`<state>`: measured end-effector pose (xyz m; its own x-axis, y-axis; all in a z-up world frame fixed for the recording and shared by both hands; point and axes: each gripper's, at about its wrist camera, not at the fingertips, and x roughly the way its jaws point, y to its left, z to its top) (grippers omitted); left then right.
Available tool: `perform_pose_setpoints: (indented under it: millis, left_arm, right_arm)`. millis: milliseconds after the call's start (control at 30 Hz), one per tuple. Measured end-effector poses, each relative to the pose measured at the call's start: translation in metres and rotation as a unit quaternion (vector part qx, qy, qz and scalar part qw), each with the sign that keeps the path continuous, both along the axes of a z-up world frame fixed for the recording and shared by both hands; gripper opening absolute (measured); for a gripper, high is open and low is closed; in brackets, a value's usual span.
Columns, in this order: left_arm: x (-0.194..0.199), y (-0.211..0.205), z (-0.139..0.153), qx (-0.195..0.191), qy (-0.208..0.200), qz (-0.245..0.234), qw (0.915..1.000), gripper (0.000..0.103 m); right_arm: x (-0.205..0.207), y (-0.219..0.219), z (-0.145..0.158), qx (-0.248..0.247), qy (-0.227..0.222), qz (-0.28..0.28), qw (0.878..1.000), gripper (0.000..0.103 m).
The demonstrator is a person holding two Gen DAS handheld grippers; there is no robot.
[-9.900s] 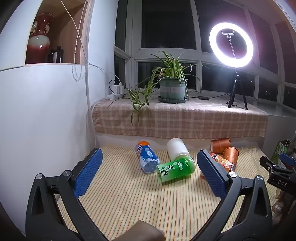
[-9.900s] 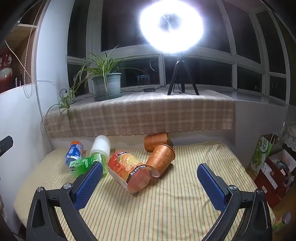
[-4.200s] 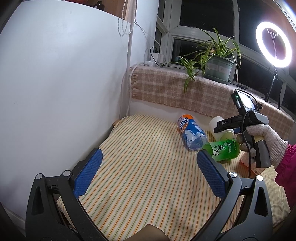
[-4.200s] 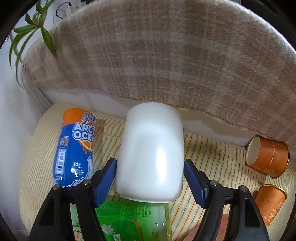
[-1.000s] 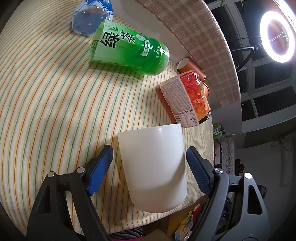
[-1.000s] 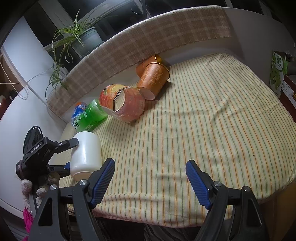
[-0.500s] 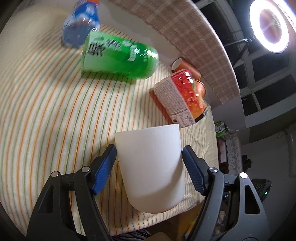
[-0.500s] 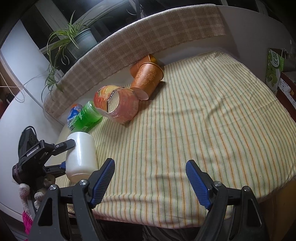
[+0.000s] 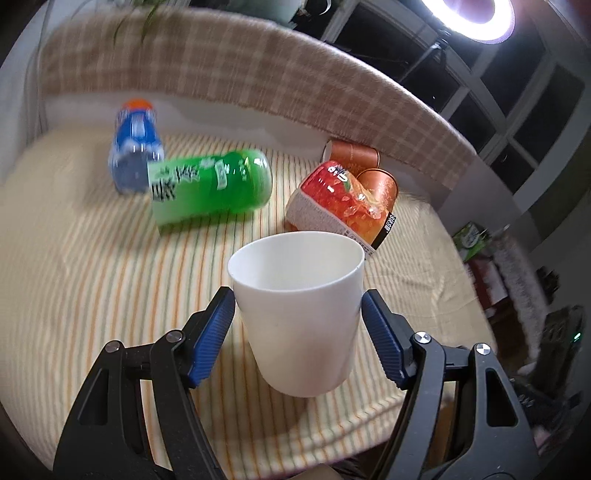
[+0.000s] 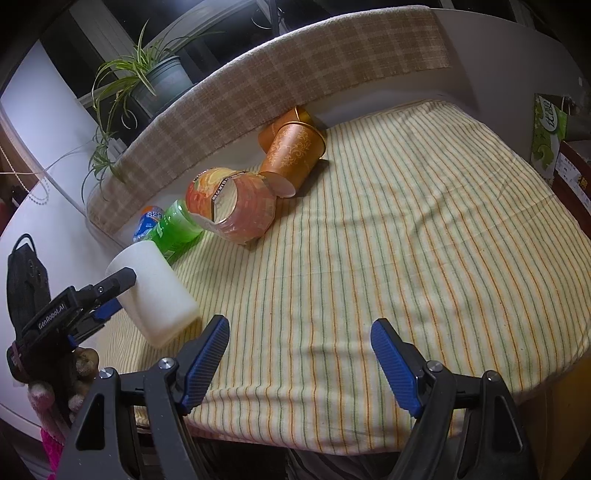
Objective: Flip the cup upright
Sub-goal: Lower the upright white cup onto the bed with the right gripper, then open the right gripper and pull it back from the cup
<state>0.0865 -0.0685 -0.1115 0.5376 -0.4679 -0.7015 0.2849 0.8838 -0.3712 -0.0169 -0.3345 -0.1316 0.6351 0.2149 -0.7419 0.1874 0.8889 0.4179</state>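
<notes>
Since the frame a second earlier, the white cup [image 9: 299,314] has swung from a steep tilt to nearly upright, its open mouth now facing up and its base low over the striped cloth [image 10: 388,240] near the front left edge of the counter [image 10: 546,354]. The left tool [image 9: 297,321] grips the cup, one blue pad [image 9: 212,332] pressed to each side of its wall; whether the base touches the cloth cannot be told from either view. In the right wrist view the cup [image 10: 159,291] leans slightly in the left tool [image 10: 79,308], held by a gloved hand [image 10: 55,391] at the picture's left edge. The right tool [image 10: 299,360] hangs open over the cloth near the front edge, nothing between its fingers. Behind the cup, a green bottle [image 9: 210,186] lies on its side, with a blue bottle [image 9: 135,147] beyond it, an orange-red snack canister [image 9: 343,205] just to its right, and two copper-coloured paper cups [image 10: 295,151] on their sides touching the canister. A checked cloth [image 10: 295,70] covers the sill behind, where a potted plant [image 10: 147,77] stands; a ring light [image 9: 469,18] glows at upper right of the left wrist view.
</notes>
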Motion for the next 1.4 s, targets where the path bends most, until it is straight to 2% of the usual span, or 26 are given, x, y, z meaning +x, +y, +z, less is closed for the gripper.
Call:
perform_pose_setpoints:
  millis: [167, 500, 800, 1400]
  left_arm:
    - [-0.003, -0.009, 0.002, 0.046, -0.041, 0.005, 0.9981, 0.073]
    - [-0.008, -0.02, 0.003, 0.089, -0.085, 0.001, 0.9924, 0.072]
    - [-0.013, -0.023, 0.0, 0.1, -0.097, -0.011, 0.9902, 0.072]
    - [-0.026, -0.02, 0.002, 0.088, -0.083, -0.041, 0.9918, 0.073]
  right_arm:
    - [0.0, -0.001, -0.001, 0.001, 0.001, 0.002, 1.0, 0.081]
    - [-0.001, -0.001, -0.001, -0.004, 0.0, 0.002, 1.0, 0.081]
    - [-0.001, 0.001, 0.001, -0.019, -0.002, 0.003, 1.0, 0.081]
    - [-0.001, 0.008, 0.002, -0.022, -0.004, 0.013, 1.0, 0.081]
